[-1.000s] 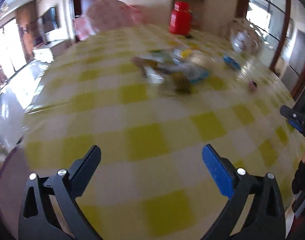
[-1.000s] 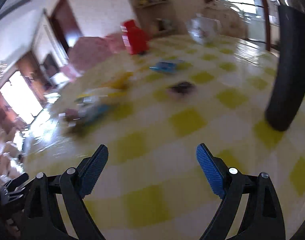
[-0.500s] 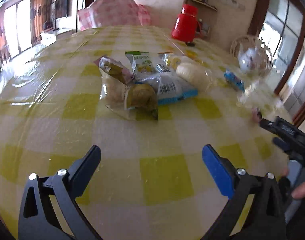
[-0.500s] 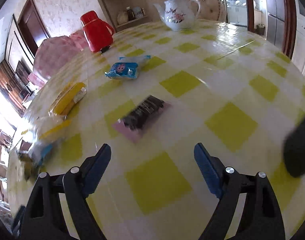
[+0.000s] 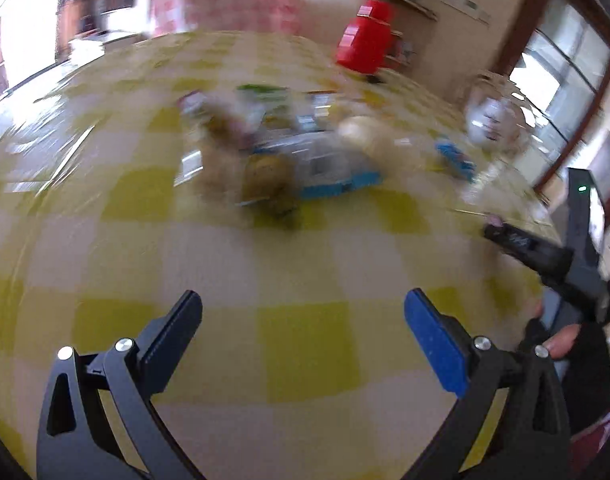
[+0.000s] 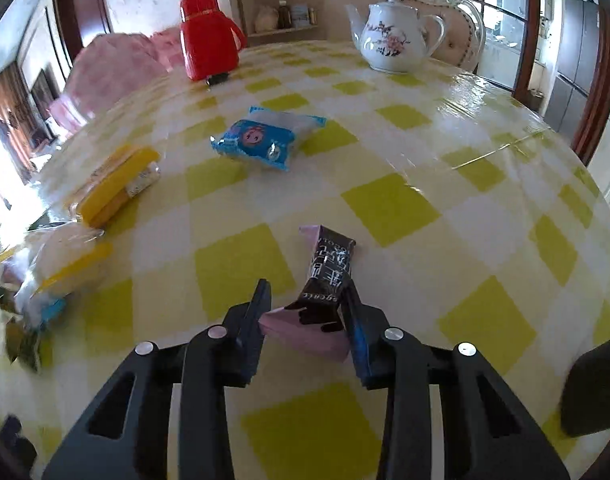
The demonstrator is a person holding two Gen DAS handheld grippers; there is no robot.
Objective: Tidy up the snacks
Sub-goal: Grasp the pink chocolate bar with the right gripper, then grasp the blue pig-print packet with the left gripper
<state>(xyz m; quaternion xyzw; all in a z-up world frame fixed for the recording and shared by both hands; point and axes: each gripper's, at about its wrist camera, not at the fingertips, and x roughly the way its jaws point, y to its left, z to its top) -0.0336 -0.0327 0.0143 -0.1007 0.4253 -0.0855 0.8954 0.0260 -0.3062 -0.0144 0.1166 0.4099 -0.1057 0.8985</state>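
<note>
Left wrist view is pretty smeared. The left gripper [image 5: 303,316] hangs over the yellow-checked table [image 5: 309,356] with its two fingers wide apart and nothing between them. Further back there's one blurry snack pile [image 5: 281,160], too smudged to count the packets in it. One red thermos [image 5: 365,42] and one white teapot [image 5: 491,120] sit at the far side, and the right gripper [image 5: 505,236] pokes in from the right edge.

Right wrist view is much sharper. The right gripper [image 6: 305,300] is clamped on one dark chocolate bar [image 6: 329,276] with a pink wrapper end, the bar lifted a little at its far tip. On the table I count one blue packet [image 6: 257,144] beyond it, one yellow packet [image 6: 117,184] to the left, and a bagged bun [image 6: 65,256] at the left edge. Same single thermos [image 6: 207,46] and teapot [image 6: 393,38] at the back.
</note>
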